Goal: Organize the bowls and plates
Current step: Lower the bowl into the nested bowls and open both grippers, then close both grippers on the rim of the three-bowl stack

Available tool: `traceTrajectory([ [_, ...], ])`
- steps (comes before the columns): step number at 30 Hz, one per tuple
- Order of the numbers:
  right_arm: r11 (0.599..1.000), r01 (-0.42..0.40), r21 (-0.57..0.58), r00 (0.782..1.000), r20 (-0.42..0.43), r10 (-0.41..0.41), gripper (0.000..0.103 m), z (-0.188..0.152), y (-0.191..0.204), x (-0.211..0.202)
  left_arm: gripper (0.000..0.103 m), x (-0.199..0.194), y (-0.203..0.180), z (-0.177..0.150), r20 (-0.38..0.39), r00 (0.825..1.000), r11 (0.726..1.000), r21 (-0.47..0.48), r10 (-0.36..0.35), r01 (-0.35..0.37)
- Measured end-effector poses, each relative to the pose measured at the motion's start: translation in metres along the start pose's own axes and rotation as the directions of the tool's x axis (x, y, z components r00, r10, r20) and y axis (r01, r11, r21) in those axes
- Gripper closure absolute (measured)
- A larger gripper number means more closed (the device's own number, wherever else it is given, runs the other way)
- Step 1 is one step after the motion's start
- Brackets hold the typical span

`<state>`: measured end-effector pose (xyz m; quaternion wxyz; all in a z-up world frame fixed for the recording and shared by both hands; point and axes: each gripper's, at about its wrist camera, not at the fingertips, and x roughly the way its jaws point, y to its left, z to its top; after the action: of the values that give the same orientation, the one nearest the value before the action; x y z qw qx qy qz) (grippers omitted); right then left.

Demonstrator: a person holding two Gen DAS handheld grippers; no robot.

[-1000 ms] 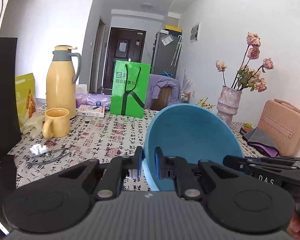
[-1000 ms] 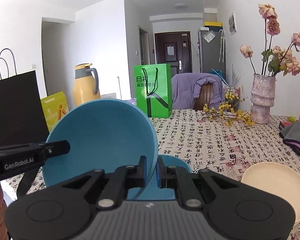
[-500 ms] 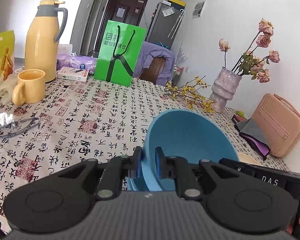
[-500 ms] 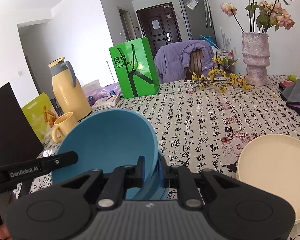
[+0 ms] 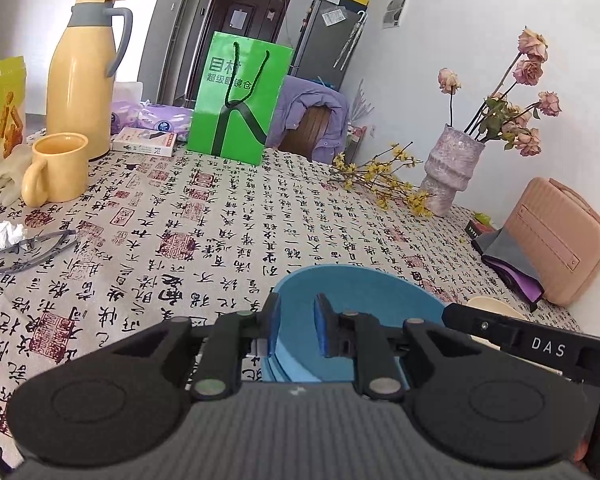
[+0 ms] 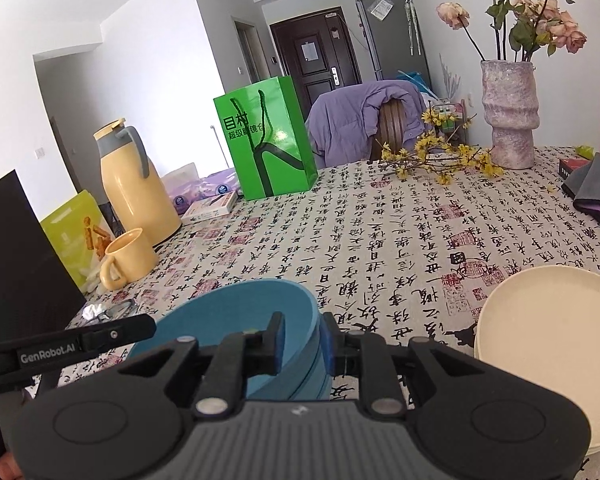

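A blue bowl (image 5: 356,300) sits nested on other blue bowls on the patterned tablecloth; it also shows in the right wrist view (image 6: 236,312). My left gripper (image 5: 297,326) is open, its fingers straddling the bowl's left rim with a gap. My right gripper (image 6: 302,340) is open, its fingers straddling the right rim. A cream plate (image 6: 548,340) lies to the right of the blue stack, and its edge shows in the left wrist view (image 5: 492,305).
A yellow mug (image 5: 56,168), yellow thermos (image 5: 82,76), green bag (image 5: 238,100) and glasses (image 5: 24,252) stand left and back. A vase with flowers (image 5: 452,172), pink case (image 5: 560,236) and folded cloth (image 6: 596,188) are right. A black bag (image 6: 16,256) stands at far left.
Both grippers lowered the tilted blue bowl flat onto the blue stack. Both then opened and let go of its rim.
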<state>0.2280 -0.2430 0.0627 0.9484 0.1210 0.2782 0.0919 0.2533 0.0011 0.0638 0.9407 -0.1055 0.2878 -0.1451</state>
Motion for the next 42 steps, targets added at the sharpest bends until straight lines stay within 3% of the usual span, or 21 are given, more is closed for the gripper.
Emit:
traceTrajectory([
  [4, 1.000, 0.001, -0.013, 0.999, 0.039, -0.001, 0.083, -0.001, 0.003, -0.012, 0.074, -0.007, -0.002, -0.001, 0.014, 1.000, 1.000, 0.017, 0.000, 0.000],
  [5, 1.000, 0.000, -0.020, 0.999, 0.051, 0.001, 0.083, -0.001, 0.004, -0.016, 0.064, -0.010, -0.003, -0.002, 0.024, 1.000, 1.000, 0.022, 0.006, -0.006],
  [6, 1.000, 0.001, -0.027, 0.998, 0.061, 0.000, 0.081, -0.001, 0.006, -0.020, 0.054, -0.014, -0.004, -0.004, 0.038, 0.999, 0.999, 0.028, 0.014, -0.015],
  [10, 0.998, 0.017, -0.067, 0.992, 0.126, -0.008, 0.068, -0.010, 0.014, -0.040, 0.043, -0.032, -0.010, -0.014, 0.102, 0.994, 0.995, 0.077, 0.049, -0.057],
  [15, 0.991, 0.048, -0.128, 0.973, 0.228, -0.017, 0.059, -0.036, 0.022, -0.067, 0.018, -0.060, -0.017, -0.044, 0.170, 0.984, 0.986, 0.141, 0.062, -0.086],
  [20, 0.985, 0.055, -0.165, 0.968, 0.251, -0.012, 0.049, -0.063, 0.021, -0.085, 0.006, -0.085, -0.022, -0.080, 0.217, 0.973, 0.974, 0.194, 0.077, -0.120],
  [28, 0.960, 0.112, -0.258, 0.963, 0.267, -0.041, 0.044, -0.123, 0.026, -0.107, 0.001, -0.114, -0.021, -0.125, 0.239, 0.965, 0.973, 0.176, 0.106, -0.151],
  [38, 0.935, 0.130, -0.329, 0.953, 0.303, -0.026, 0.016, -0.182, 0.030, -0.134, 0.000, -0.140, -0.012, -0.169, 0.252, 0.958, 0.974, 0.139, 0.137, -0.176],
  [42, 0.940, 0.128, -0.315, 0.954, 0.299, -0.030, 0.016, -0.186, 0.032, -0.136, 0.000, -0.146, -0.009, -0.171, 0.264, 0.954, 0.973, 0.142, 0.141, -0.183],
])
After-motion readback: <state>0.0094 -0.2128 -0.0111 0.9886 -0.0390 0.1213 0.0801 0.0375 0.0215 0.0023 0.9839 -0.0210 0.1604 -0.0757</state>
